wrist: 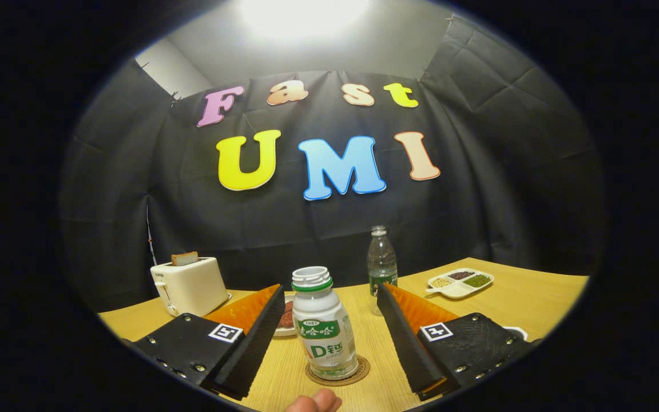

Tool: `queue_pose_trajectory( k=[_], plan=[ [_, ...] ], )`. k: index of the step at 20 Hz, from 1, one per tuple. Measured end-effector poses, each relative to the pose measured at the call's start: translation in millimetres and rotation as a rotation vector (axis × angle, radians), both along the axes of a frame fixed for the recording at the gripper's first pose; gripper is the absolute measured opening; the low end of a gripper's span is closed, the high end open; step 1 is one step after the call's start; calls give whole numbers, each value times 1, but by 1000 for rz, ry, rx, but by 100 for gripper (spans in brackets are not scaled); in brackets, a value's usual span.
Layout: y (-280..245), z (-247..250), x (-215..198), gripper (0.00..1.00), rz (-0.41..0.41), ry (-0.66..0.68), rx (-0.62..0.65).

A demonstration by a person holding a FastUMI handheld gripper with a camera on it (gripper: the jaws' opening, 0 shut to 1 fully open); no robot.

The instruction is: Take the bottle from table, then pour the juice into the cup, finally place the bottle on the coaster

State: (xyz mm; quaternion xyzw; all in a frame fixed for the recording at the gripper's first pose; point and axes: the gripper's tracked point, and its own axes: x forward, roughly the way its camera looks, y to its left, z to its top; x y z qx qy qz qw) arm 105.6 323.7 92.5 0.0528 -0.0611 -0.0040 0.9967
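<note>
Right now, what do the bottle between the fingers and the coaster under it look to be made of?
The bottle: likely opaque white plastic, slightly glossy, with a printed label and threaded neck. The coaster: a thin brown disc with ringed grooves, maybe wood or cork. The gripper is open, fingers clear of the bottle.

Bottle on its coaster, between the spread fingers of the gripper (329,303)

The bottle (324,326) stands upright on the coaster (338,373) on the desk (512,300), clear of both fingers. Behind it to the right stands a water bottle (381,264), and farther right lies a divided dish (460,282) with grains in its compartments. To the left, beyond the left finger, sits a toaster (190,284) with a slice of bread (184,258) in its slot. A small plate (285,320) peeks out just behind the bottle on the left. A fingertip (315,402) shows before the coaster.
</note>
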Motion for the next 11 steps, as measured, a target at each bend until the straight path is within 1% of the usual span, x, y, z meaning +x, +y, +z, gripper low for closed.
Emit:
queue_pose_trajectory(
  k=[3,8,11],
  plan=[
    [-20,24,-22,97,-36,-38,-2],
    [-46,52,-56,97,-57,-74,18],
    [-58,65,-73,97,-52,-96,24]
  ],
)
